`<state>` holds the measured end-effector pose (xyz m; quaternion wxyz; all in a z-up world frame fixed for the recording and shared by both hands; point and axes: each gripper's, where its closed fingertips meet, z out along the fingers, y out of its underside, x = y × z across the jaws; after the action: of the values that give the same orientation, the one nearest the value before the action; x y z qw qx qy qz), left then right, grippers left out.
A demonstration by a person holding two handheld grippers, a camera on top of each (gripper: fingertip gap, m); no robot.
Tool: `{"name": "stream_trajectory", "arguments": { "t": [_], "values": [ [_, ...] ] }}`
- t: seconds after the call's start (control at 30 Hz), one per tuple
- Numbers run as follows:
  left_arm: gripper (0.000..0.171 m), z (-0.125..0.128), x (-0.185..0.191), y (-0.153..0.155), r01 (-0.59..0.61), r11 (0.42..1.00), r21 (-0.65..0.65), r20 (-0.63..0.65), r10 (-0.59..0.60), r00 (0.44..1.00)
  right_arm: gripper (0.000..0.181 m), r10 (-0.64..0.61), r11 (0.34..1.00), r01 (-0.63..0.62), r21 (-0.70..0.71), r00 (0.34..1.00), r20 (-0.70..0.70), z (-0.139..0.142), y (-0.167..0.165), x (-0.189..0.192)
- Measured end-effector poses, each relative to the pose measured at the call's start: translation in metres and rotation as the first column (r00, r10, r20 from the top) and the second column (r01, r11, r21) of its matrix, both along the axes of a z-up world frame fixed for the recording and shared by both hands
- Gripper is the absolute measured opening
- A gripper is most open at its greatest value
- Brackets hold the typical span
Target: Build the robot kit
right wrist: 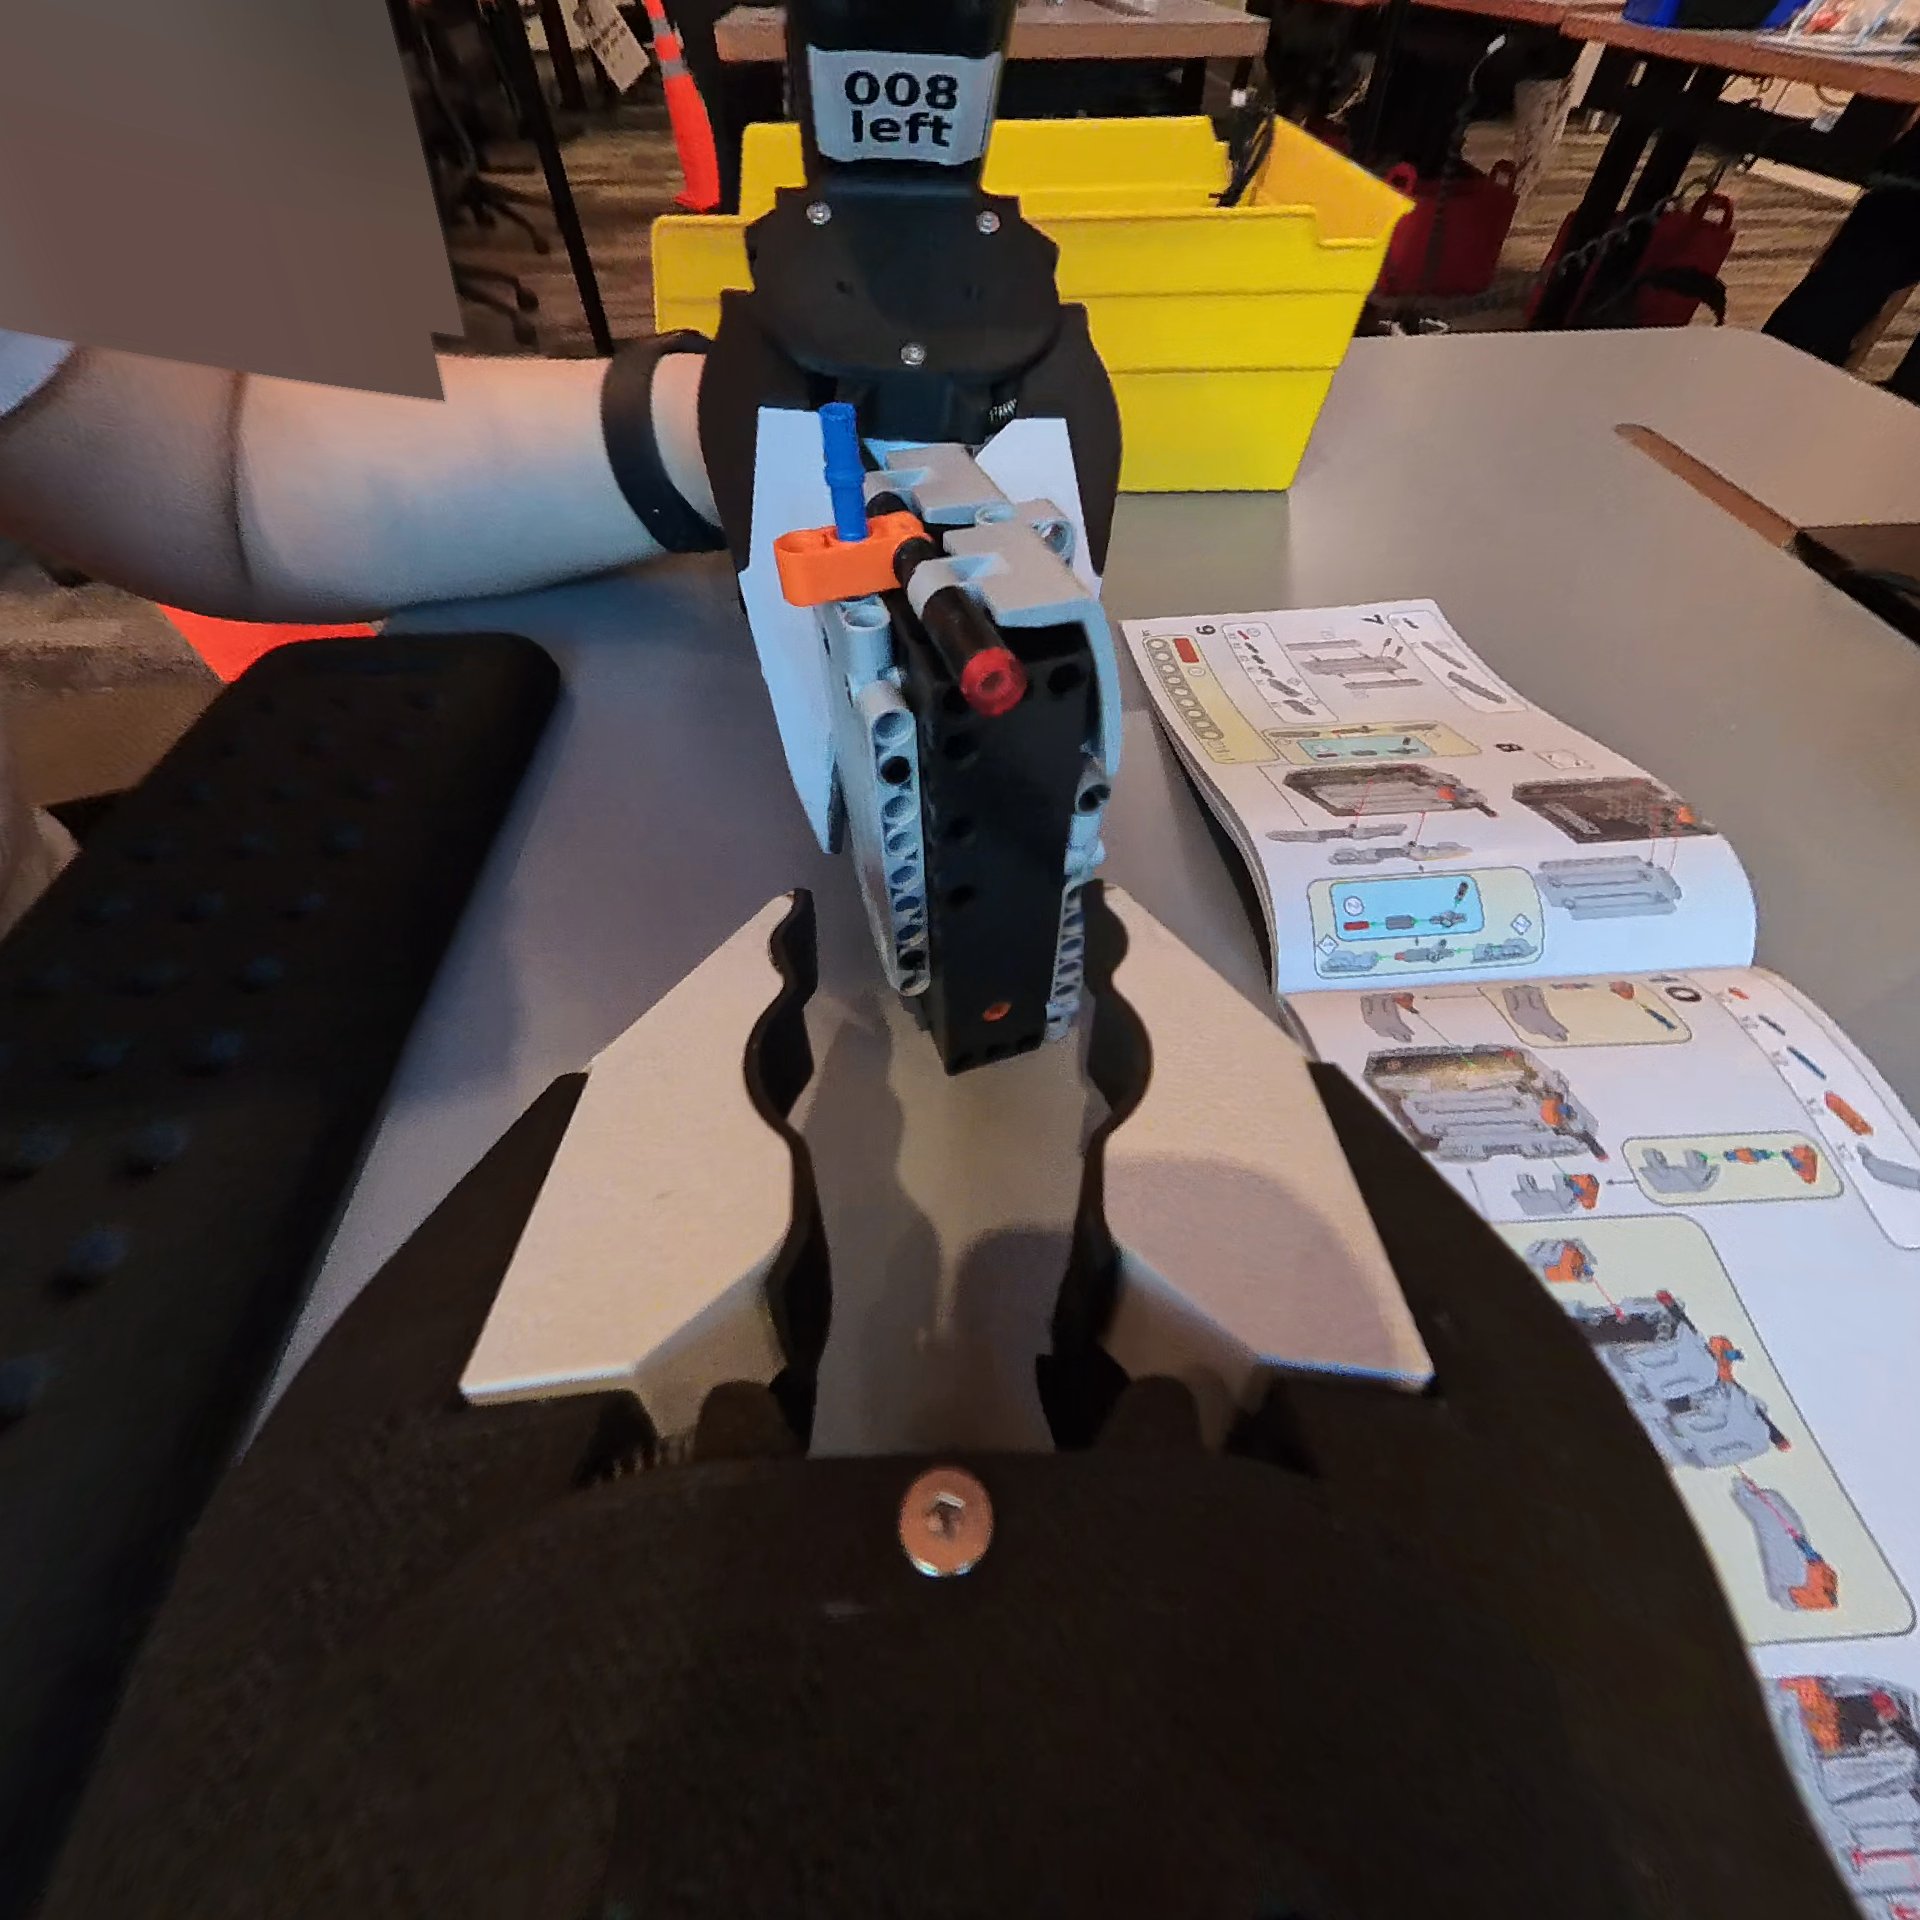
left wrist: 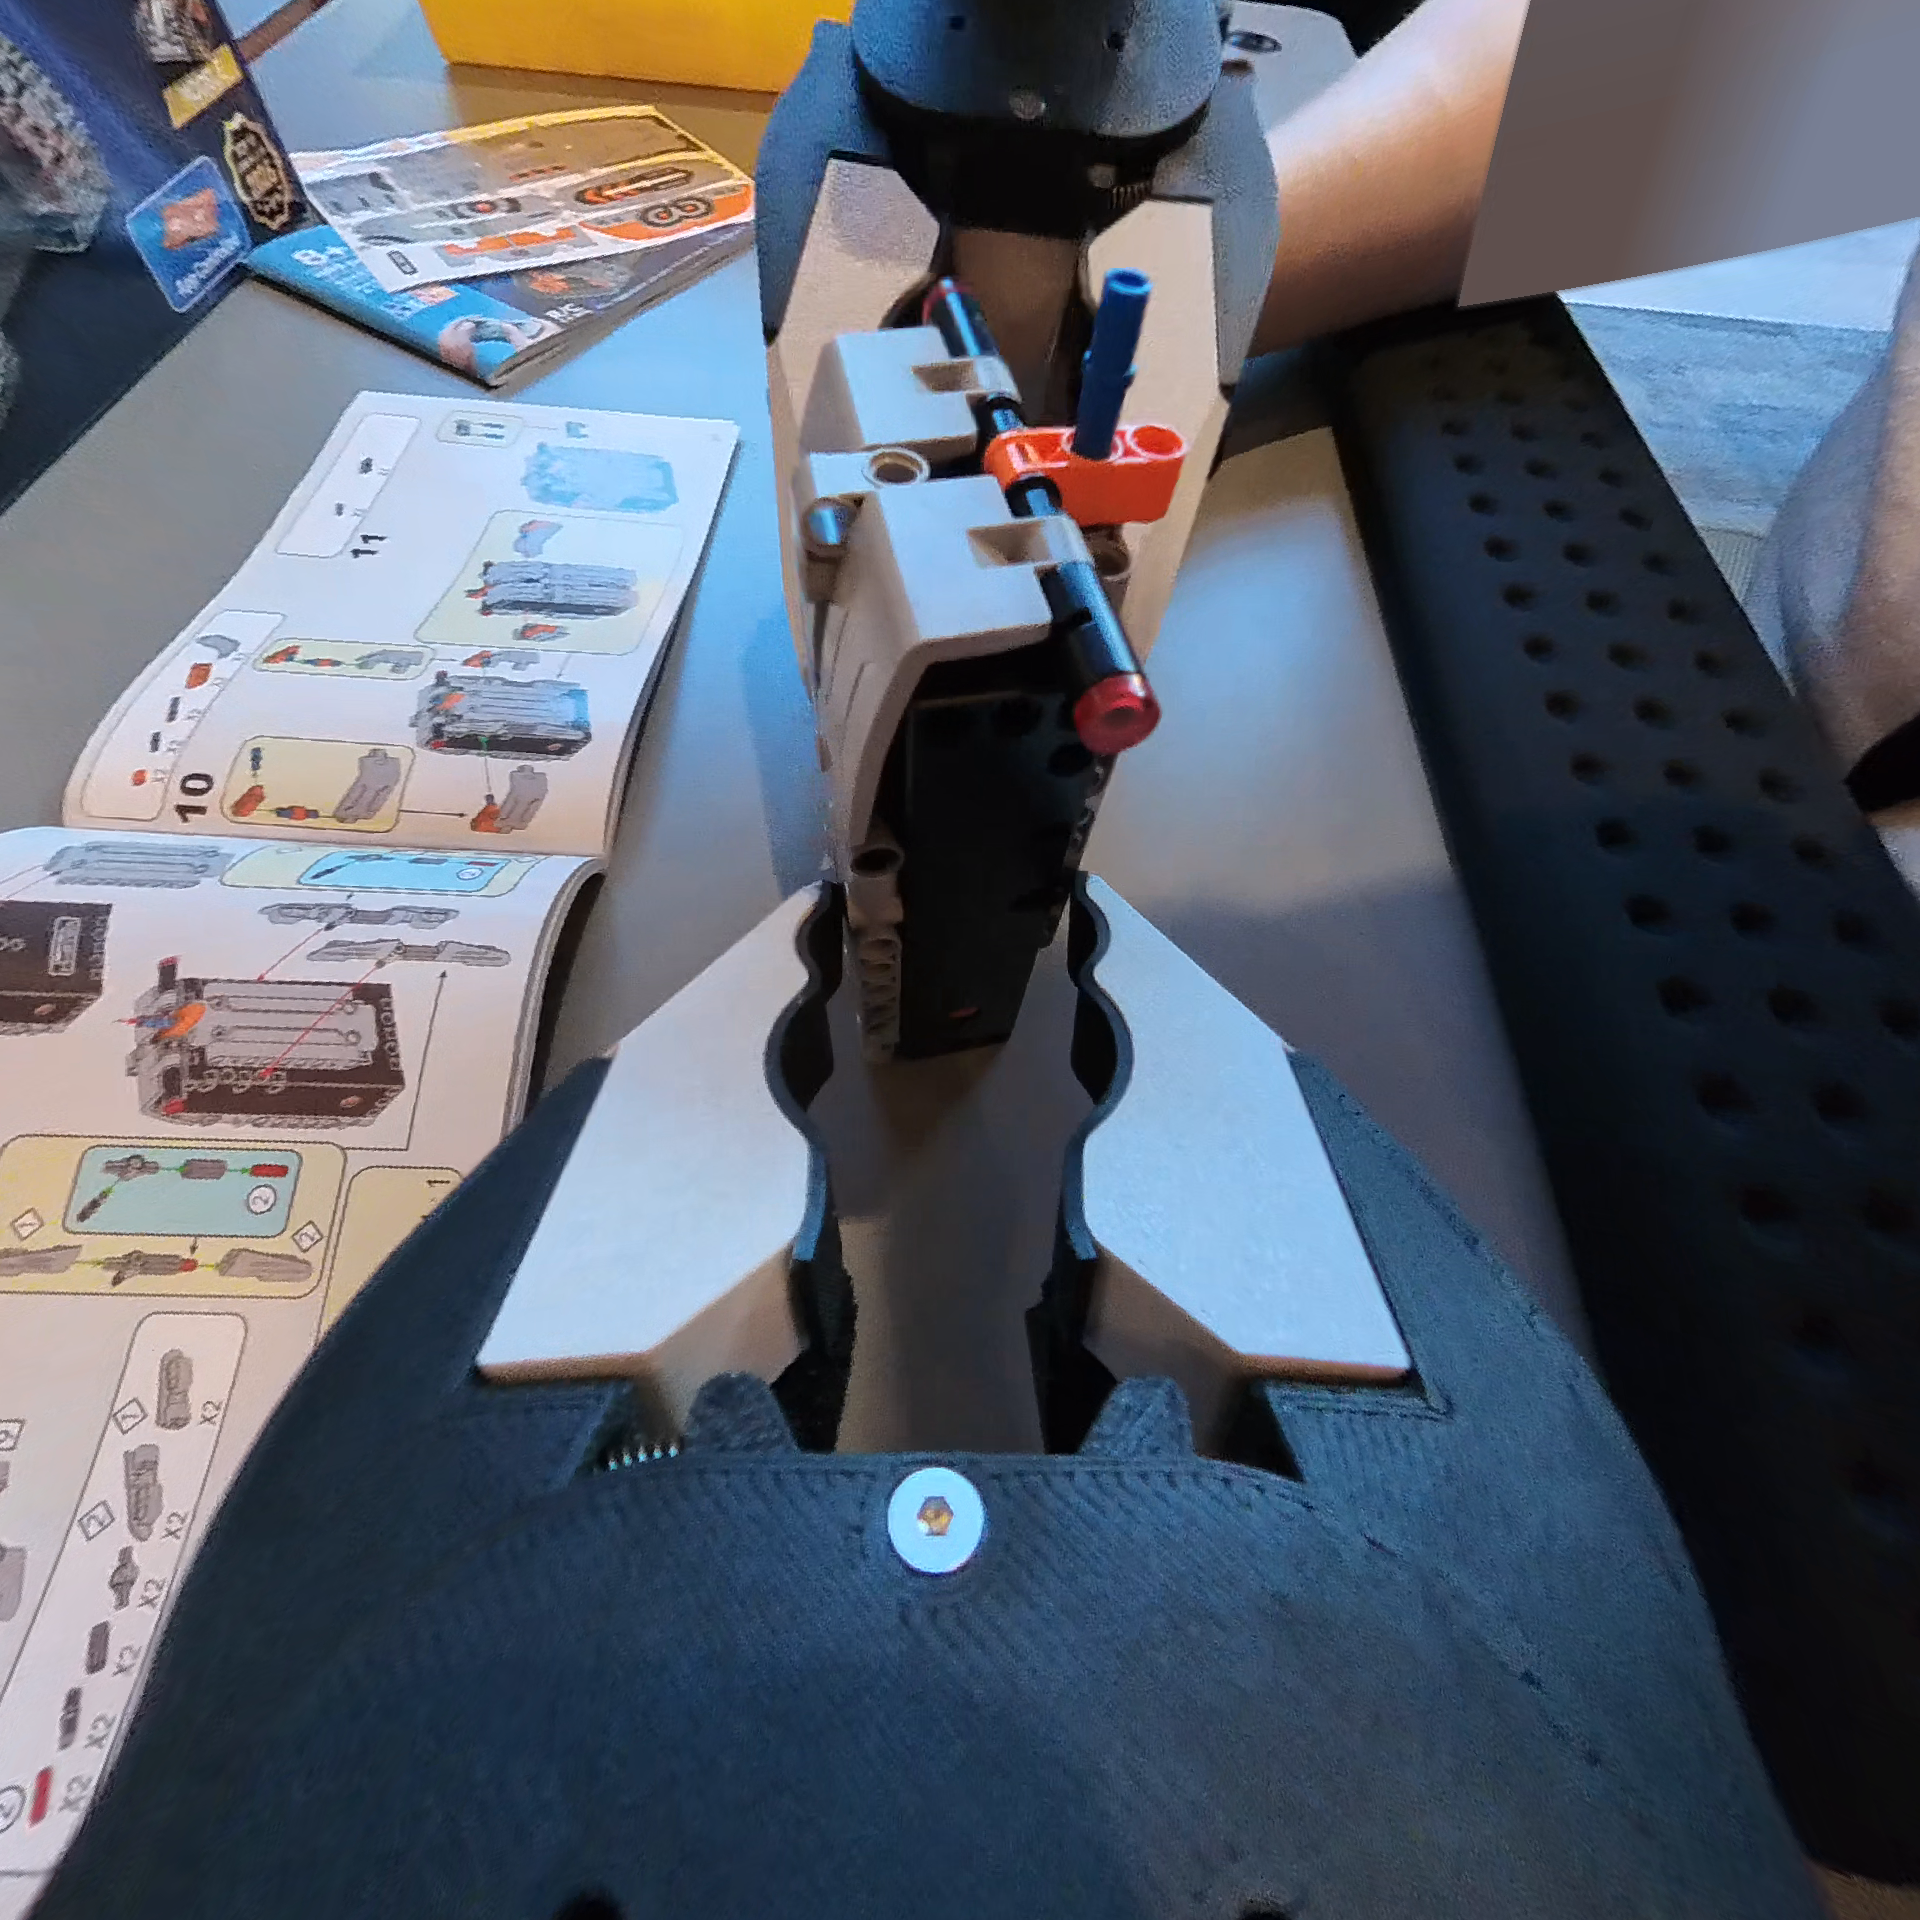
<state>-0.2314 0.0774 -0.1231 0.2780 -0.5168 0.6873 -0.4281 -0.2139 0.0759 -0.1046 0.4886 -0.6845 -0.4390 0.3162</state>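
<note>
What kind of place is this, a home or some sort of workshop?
Probably a shared workroom or lab, not a home: rows of long tables behind, a yellow parts bin on the grey table, and an orange traffic cone on the floor.

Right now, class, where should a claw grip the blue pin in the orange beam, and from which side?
Probably its bare upper shaft, from above: the blue pin stands nearly upright from the orange beam on the brick model, with the black axle close beside.
</note>
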Motion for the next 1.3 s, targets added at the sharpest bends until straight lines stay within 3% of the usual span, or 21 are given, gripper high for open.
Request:
{"name": "stream_trajectory", "arguments": {
  "t": [0.2, 0.27, 0.43, 0.7, 1.3],
  "values": [
    [0.042, 0.001, 0.001, -0.013, 0.072, 0.997, -0.021, 0.025, -0.072, 0.997, 0.055, 0.008, 1.0, -0.008, -0.01, 1.0, -0.013, 0.001, 0.001, 0.0],
    [0.042, 0.0, 0.001, -0.013, 0.071, 0.998, -0.002, 0.024, -0.071, 0.997, 0.042, 0.051, 0.999, -0.052, -0.015, 0.999, -0.012, 0.001, -0.005, -0.004],
    [0.038, -0.016, -0.008, -0.009, 0.066, 0.997, 0.031, -0.078, -0.063, 0.995, 0.042, 0.033, 0.999, -0.034, -0.026, 0.999, -0.01, 0.0, -0.005, -0.003],
    [0.04, 0.002, -0.001, -0.009, 0.045, 0.999, -0.02, 0.012, -0.045, 0.999, 0.042, 0.017, 0.998, -0.019, -0.059, 0.999, -0.037, 0.0, -0.004, 0.0],
    [0.04, 0.002, 0.003, -0.008, 0.036, 0.998, -0.046, 0.023, -0.035, 0.999, 0.042, 0.003, 0.992, -0.012, -0.123, 0.997, -0.074, 0.001, -0.003, 0.004]
  ]
}}
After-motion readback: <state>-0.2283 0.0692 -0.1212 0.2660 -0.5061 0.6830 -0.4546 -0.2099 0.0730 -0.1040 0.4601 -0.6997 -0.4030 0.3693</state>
